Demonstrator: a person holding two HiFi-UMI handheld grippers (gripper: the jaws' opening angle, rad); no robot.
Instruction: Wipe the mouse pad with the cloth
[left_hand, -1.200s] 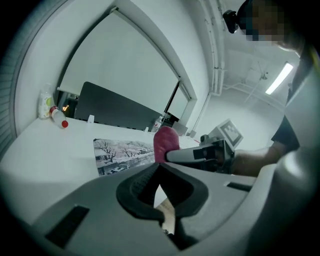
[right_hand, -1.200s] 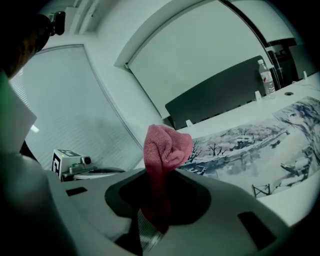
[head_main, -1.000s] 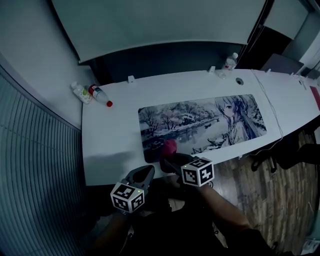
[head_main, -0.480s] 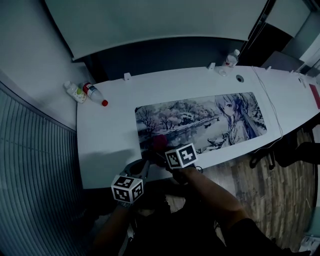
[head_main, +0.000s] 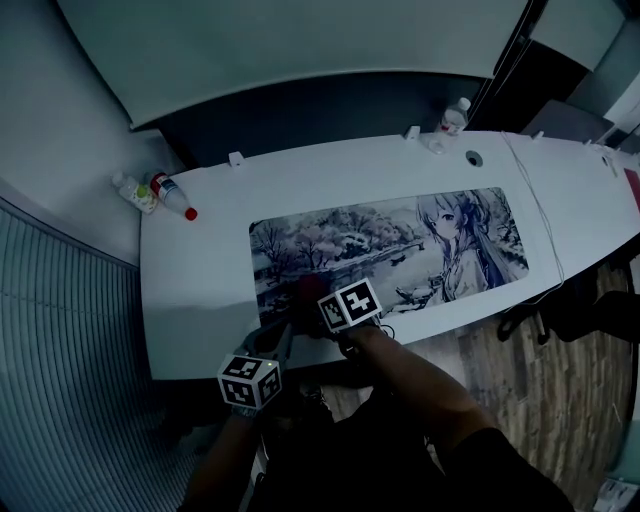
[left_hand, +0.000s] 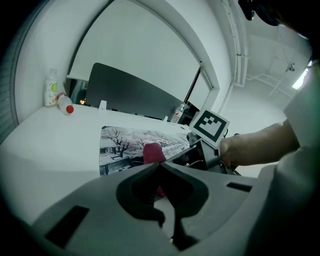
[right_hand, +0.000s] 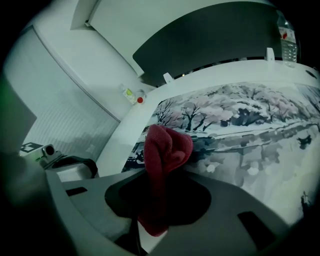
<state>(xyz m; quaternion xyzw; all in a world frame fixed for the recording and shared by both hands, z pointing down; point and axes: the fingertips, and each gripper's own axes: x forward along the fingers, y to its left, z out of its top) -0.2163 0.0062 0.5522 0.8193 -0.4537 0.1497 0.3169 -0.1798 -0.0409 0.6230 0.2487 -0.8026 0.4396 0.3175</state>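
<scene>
A long mouse pad (head_main: 400, 245) printed with a snowy scene and an anime figure lies on the white table (head_main: 200, 270). A dark red cloth (head_main: 305, 293) rests on the pad's near left corner. My right gripper (head_main: 312, 306) is shut on it. In the right gripper view the cloth (right_hand: 167, 145) bunches up between the jaws over the pad (right_hand: 250, 125). My left gripper (head_main: 276, 342) hovers shut and empty at the table's near edge, just left of the right one. From the left gripper view I see the cloth (left_hand: 152, 152) and pad (left_hand: 127, 142) past its closed jaws.
Two small bottles (head_main: 170, 196) lie at the table's far left corner. A water bottle (head_main: 452, 117) stands at the far right. A cable (head_main: 545, 225) runs across the table right of the pad. A dark panel (head_main: 330, 115) backs the table. Wood floor (head_main: 520, 380) lies at the right.
My right gripper has carried the cloth a little forward and left over the pad's near left corner. The left gripper has stayed shut at the table edge.
</scene>
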